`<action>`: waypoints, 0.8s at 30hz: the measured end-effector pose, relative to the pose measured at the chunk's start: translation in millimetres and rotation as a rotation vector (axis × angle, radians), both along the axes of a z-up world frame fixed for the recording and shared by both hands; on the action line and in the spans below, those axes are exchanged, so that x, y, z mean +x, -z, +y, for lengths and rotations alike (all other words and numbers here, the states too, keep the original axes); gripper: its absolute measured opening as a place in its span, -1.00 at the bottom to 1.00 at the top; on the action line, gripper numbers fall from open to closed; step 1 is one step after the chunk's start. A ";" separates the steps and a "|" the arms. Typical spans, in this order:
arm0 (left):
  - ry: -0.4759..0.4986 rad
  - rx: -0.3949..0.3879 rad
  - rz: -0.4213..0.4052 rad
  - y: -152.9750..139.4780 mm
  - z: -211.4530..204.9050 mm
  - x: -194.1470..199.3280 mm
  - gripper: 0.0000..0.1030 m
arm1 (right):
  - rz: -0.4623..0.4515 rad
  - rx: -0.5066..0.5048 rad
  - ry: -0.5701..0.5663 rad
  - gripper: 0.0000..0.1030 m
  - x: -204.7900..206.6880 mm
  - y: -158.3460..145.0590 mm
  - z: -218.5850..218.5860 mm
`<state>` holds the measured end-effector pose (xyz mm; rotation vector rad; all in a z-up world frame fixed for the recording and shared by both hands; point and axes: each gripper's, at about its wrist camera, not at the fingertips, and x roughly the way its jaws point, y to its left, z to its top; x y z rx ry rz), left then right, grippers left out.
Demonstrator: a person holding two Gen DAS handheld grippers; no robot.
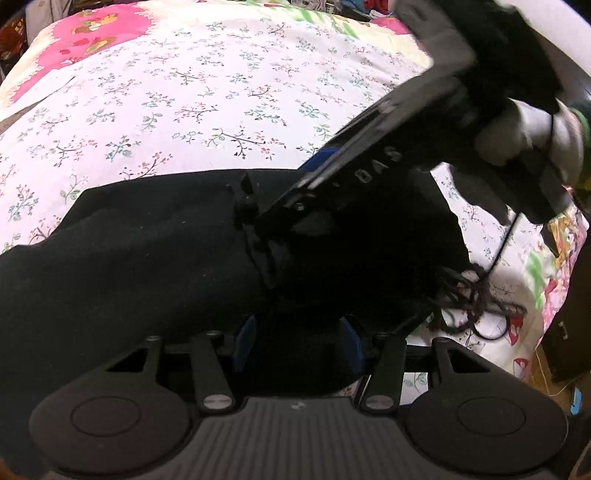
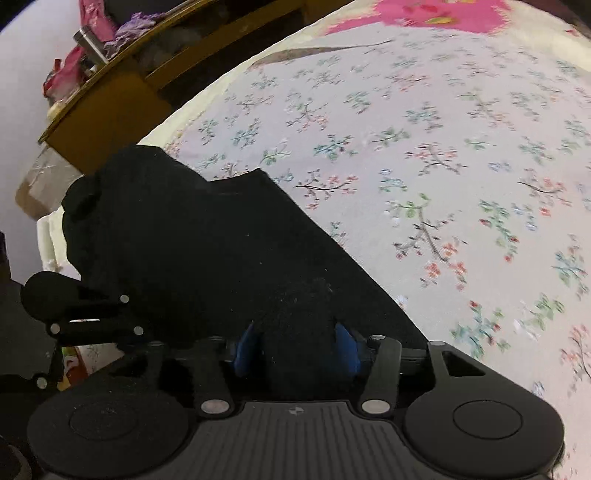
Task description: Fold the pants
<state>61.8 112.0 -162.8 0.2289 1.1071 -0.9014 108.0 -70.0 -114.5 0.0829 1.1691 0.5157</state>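
Observation:
Black pants point(image 1: 147, 258) lie across a floral bedsheet point(image 1: 207, 96). My left gripper point(image 1: 298, 343) hovers low over them, its blue pads point(image 1: 245, 341) apart, with dark cloth in the gap but not pinched. My right gripper point(image 1: 251, 206) reaches in from the upper right, held by a gloved hand point(image 1: 532, 136), with its tips down on the pants' middle. In the right wrist view the pants point(image 2: 192, 236) run off to the left. There my right gripper point(image 2: 296, 349) stands open, and a hump of black cloth sits loose between its blue pads point(image 2: 345, 350).
A tangle of dark cord point(image 1: 476, 306) lies at the pants' right end, near the bed's edge. A wooden shelf point(image 2: 110, 99) with clutter stands beyond the bed's far left corner. The sheet point(image 2: 424, 166) stretches bare to the right. A pink patch point(image 1: 92, 33) marks the far end.

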 end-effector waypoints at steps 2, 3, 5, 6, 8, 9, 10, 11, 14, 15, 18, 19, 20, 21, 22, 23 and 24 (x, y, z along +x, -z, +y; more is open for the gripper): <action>0.006 -0.010 -0.008 -2.3 -2.0 -0.4 0.14 | -0.056 -0.033 0.006 -0.31 -10.9 -10.1 -3.2; 0.010 -0.016 -0.011 -3.4 -2.7 -1.2 0.14 | -0.086 -0.049 0.016 -0.31 -17.7 -16.8 -6.1; 0.021 -0.024 -0.018 -5.3 -5.1 -0.7 0.14 | -0.117 -0.044 0.044 -0.31 -29.4 -28.9 -15.8; 0.024 -0.021 -0.029 -7.8 -5.7 -0.5 0.14 | -0.125 -0.038 0.058 -0.31 -32.9 -32.1 -19.7; 0.006 -0.031 -0.059 -14.9 -5.7 4.5 0.14 | -0.127 -0.039 0.119 -0.31 -40.6 -37.8 -31.6; -0.014 -0.044 -0.065 -18.5 -7.0 9.1 0.14 | -0.125 -0.039 0.165 -0.31 -45.7 -40.1 -38.6; -0.032 -0.060 -0.066 -21.2 -7.9 12.8 0.14 | -0.121 -0.039 0.206 -0.31 -51.4 -41.3 -45.8; -0.051 -0.079 -0.061 -22.9 -10.4 17.8 0.15 | -0.113 -0.040 0.233 -0.31 -56.0 -40.6 -49.5; -0.065 -0.087 -0.072 -16.4 -27.2 23.9 0.15 | -0.076 -0.062 0.292 -0.31 -70.7 -31.7 -60.0; -0.051 -0.089 -0.066 -10.8 -32.6 23.2 0.15 | -0.065 -0.082 0.306 -0.30 -75.3 -27.0 -61.9; 0.020 -0.007 0.025 10.6 -40.7 10.5 0.05 | -0.042 -0.085 0.322 -0.31 -90.9 -18.9 -69.1; 0.050 0.044 0.011 14.1 -39.8 -0.3 -0.02 | -0.035 -0.077 0.337 -0.31 -94.7 -17.1 -71.1; 0.074 0.082 0.001 14.9 -38.0 -8.2 -0.06 | -0.032 -0.064 0.345 -0.31 -98.5 -16.9 -73.7; 0.090 0.122 0.016 16.5 -34.3 -14.1 -0.11 | -0.035 -0.053 0.354 -0.31 -102.3 -17.5 -75.5; 0.086 0.148 0.047 18.3 -30.4 -15.6 -0.22 | -0.038 -0.053 0.362 -0.30 -104.0 -17.3 -75.8; 0.067 0.169 0.063 20.6 -23.4 -16.4 -0.23 | -0.036 -0.055 0.378 -0.29 -108.1 -18.2 -79.1; 0.049 0.185 0.062 19.8 -17.9 -15.8 -0.23 | -0.034 -0.051 0.397 -0.29 -110.1 -19.0 -81.5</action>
